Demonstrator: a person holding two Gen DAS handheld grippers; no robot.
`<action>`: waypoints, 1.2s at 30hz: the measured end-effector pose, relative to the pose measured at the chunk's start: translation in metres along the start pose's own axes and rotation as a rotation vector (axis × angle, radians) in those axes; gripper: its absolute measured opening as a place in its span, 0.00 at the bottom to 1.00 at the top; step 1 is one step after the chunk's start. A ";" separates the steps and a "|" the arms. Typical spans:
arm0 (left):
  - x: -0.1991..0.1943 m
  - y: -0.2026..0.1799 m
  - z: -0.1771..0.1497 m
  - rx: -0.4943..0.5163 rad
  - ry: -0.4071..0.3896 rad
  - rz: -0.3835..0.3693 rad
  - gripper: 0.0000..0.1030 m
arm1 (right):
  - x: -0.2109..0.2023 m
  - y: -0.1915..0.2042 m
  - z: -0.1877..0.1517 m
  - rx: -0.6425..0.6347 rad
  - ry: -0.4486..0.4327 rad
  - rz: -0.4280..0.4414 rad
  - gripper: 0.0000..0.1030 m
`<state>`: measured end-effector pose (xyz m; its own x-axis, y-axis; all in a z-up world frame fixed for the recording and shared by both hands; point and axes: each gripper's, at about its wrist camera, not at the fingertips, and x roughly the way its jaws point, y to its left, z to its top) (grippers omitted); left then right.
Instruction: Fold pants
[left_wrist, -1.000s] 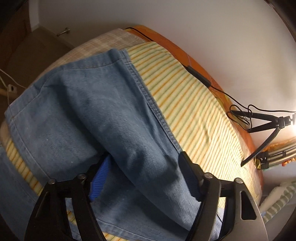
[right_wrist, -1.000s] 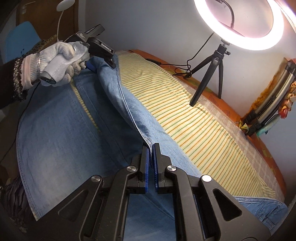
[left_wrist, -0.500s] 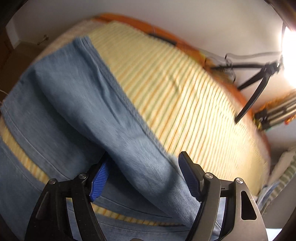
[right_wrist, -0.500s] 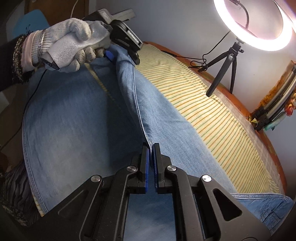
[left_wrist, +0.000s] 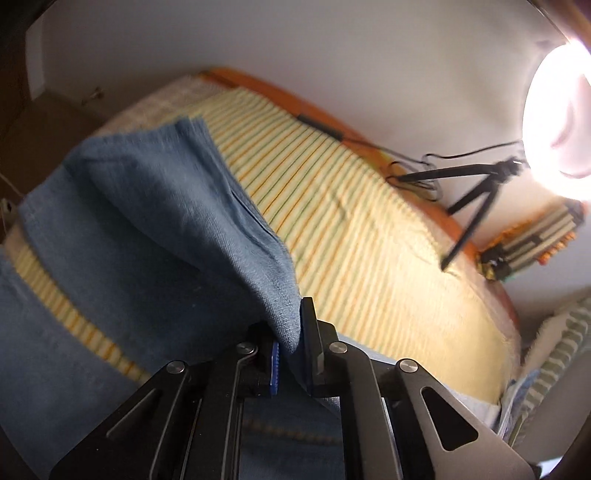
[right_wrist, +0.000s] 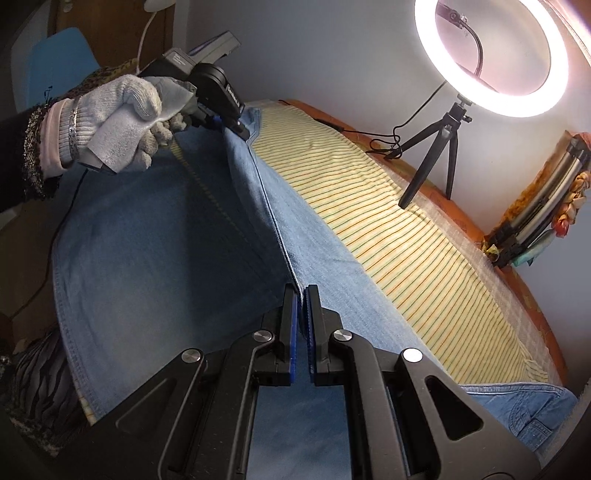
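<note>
Denim jeans (right_wrist: 155, 266) lie across the striped bedsheet (right_wrist: 406, 236). I have both grippers' jaws clamped on one leg's edge: left gripper (left_wrist: 291, 332) near the hem, right gripper (right_wrist: 302, 295) midway. Next I'd carry that leg over its twin evenly.

Pants (right_wrist: 147, 258) on cloth (right_wrist: 406, 236), one leg folded over, edge raised. Tripod (right_wrist: 439, 155) on cloth's far side, ring light (right_wrist: 491, 107) above it.
</note>
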<state>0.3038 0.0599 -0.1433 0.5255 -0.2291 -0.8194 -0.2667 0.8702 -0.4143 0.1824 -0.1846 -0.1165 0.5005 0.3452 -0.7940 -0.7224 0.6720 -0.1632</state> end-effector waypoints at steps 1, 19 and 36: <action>-0.007 0.000 -0.005 0.004 -0.012 -0.010 0.08 | -0.005 0.004 -0.001 -0.011 0.001 0.003 0.05; -0.053 0.059 -0.118 0.111 0.005 0.058 0.17 | -0.041 0.086 -0.082 0.000 0.091 0.186 0.05; 0.015 0.003 -0.030 0.268 0.036 0.278 0.58 | -0.023 0.080 -0.099 0.120 0.118 0.181 0.05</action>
<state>0.2867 0.0461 -0.1690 0.4328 0.0207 -0.9013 -0.1717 0.9833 -0.0599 0.0658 -0.2033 -0.1693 0.3035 0.3926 -0.8682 -0.7296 0.6818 0.0532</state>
